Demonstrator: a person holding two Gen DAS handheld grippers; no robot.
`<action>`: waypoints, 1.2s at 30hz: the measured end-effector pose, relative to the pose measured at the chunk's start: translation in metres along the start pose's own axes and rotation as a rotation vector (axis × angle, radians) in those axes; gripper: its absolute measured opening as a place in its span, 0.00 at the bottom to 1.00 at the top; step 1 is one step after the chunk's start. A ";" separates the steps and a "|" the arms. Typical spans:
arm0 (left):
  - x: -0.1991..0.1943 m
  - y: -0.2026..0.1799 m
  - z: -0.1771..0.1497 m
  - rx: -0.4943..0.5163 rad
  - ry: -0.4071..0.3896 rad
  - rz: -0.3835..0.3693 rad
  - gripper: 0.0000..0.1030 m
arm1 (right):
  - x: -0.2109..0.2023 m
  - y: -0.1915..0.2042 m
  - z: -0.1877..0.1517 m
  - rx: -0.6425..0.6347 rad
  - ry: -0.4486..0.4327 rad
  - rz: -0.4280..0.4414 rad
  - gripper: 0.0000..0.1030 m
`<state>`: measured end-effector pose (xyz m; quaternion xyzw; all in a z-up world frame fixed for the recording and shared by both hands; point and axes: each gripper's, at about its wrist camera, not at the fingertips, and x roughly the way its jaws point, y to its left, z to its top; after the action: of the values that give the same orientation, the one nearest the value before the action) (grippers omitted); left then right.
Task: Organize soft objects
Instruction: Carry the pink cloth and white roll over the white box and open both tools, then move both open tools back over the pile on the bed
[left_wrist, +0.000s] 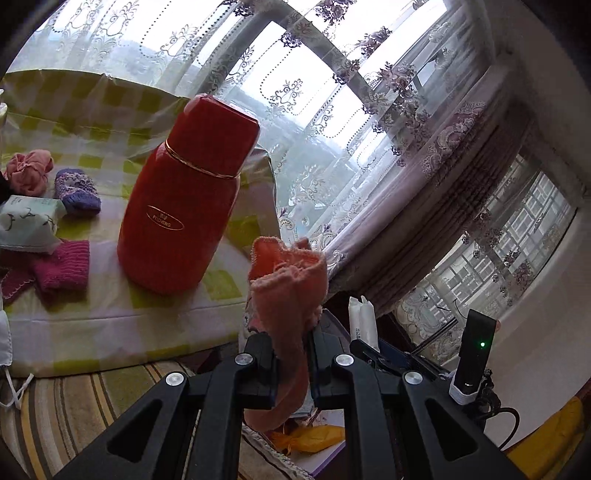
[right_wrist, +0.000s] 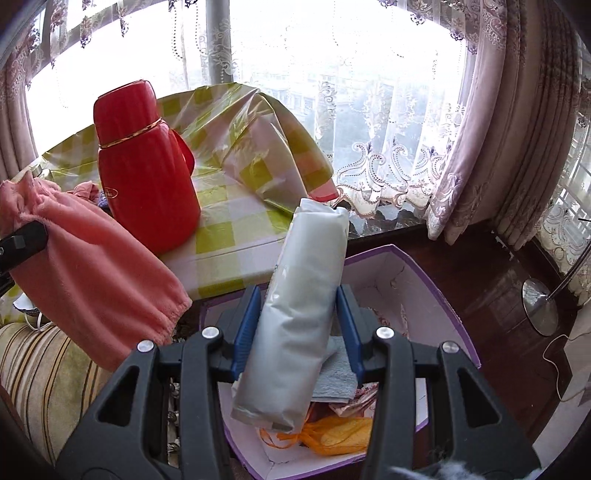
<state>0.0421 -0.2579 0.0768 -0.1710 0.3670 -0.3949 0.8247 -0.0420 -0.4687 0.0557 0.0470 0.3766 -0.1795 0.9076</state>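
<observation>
- Since the box (right_wrist: 391, 269), white inside with a purple rim, sits low beside the worktop (right_wrist: 236, 236) and already holds a grey cloth (right_wrist: 336, 373), some patterned fabric and an orange mesh bag (right_wrist: 340, 435), a careless drop could land a new item on the rim and let it slide to the dark floor.
- While the red flask (left_wrist: 184, 199) stands upright near the worktop edge, close to both claws, a sideways swing of either could, I judge, knock it over onto the checked cover.
- With the pink cloth (left_wrist: 291, 295) pinched only through its middle by the left claw (left_wrist: 291, 354), whose jaws are pressed nearly together on it, the loose upper folds and the hanging tail may snag on the worktop edge or brush the flask.
- As the white soft pack (right_wrist: 306, 295) is squeezed between the blue pads (right_wrist: 245, 328) of the right claw (right_wrist: 299, 325), half spread around it, the slick wrapper tilting up and rightward could slip out early.
- Pointing down at a slant, the right claw hangs over the box; the left claw, angled more shallowly, is just off the worktop's corner beside it.
- Small socks (left_wrist: 77, 188) and a tissue pack (left_wrist: 29, 221) wait further back on the worktop.
</observation>
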 end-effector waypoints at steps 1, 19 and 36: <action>0.006 -0.004 -0.003 0.005 0.018 -0.008 0.13 | 0.001 -0.004 -0.001 0.004 0.003 -0.011 0.45; 0.042 -0.022 -0.021 0.043 0.152 -0.002 0.54 | 0.002 -0.040 -0.010 0.035 0.028 -0.112 0.63; 0.013 0.028 -0.013 -0.022 0.081 0.121 0.54 | 0.007 0.017 -0.010 -0.052 0.050 0.011 0.66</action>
<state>0.0524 -0.2497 0.0456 -0.1415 0.4141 -0.3467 0.8296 -0.0385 -0.4525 0.0428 0.0298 0.4036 -0.1632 0.8998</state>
